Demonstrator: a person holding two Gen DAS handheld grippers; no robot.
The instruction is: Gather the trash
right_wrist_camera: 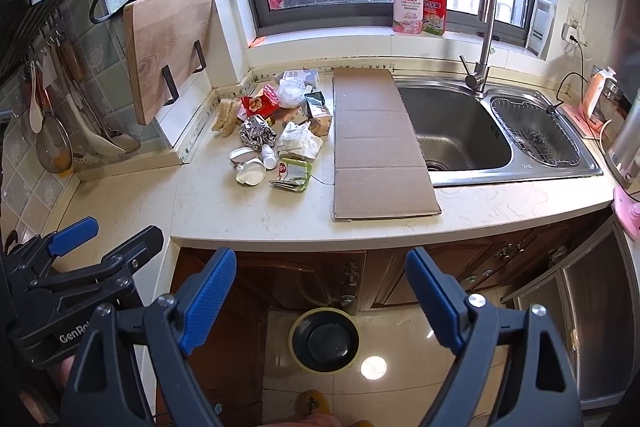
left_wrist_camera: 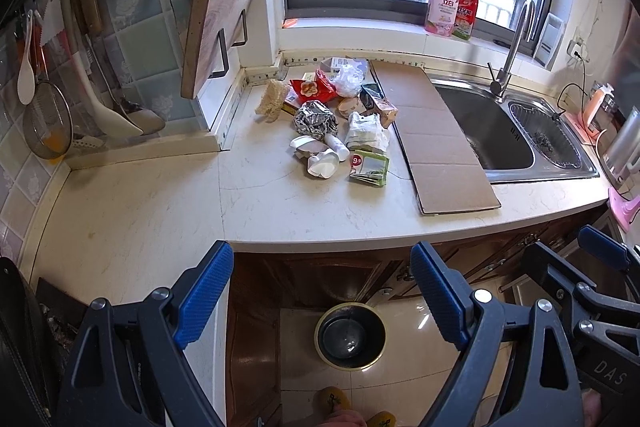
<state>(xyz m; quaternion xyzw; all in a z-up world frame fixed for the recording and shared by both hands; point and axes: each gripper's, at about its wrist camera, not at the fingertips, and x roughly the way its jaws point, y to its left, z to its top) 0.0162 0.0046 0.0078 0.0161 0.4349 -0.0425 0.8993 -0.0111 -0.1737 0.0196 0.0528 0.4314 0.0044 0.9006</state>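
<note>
Both claws, left claw (left_wrist_camera: 322, 291) and right claw (right_wrist_camera: 320, 291), hang spread and empty short of the counter (right_wrist_camera: 248, 211), where the heaped trash (right_wrist_camera: 276, 143) could scatter and, probably, miss the floor bin (right_wrist_camera: 325, 341).

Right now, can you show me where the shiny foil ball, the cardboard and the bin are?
foil ball (left_wrist_camera: 315, 118), left wrist view, crumpled middle
cardboard (right_wrist_camera: 378, 143), right wrist view, flat middle panel
bin (right_wrist_camera: 325, 341), right wrist view, dark inside bottom

— What is seen of the left gripper (left_wrist_camera: 322, 291)?
— Dark blue-grey frames, ribbed blue pads, silver screws.
— And the right gripper (right_wrist_camera: 321, 291)?
— The same; "DAS" is printed on it. Yellow slippers (left_wrist_camera: 334, 398) are worn.
</note>
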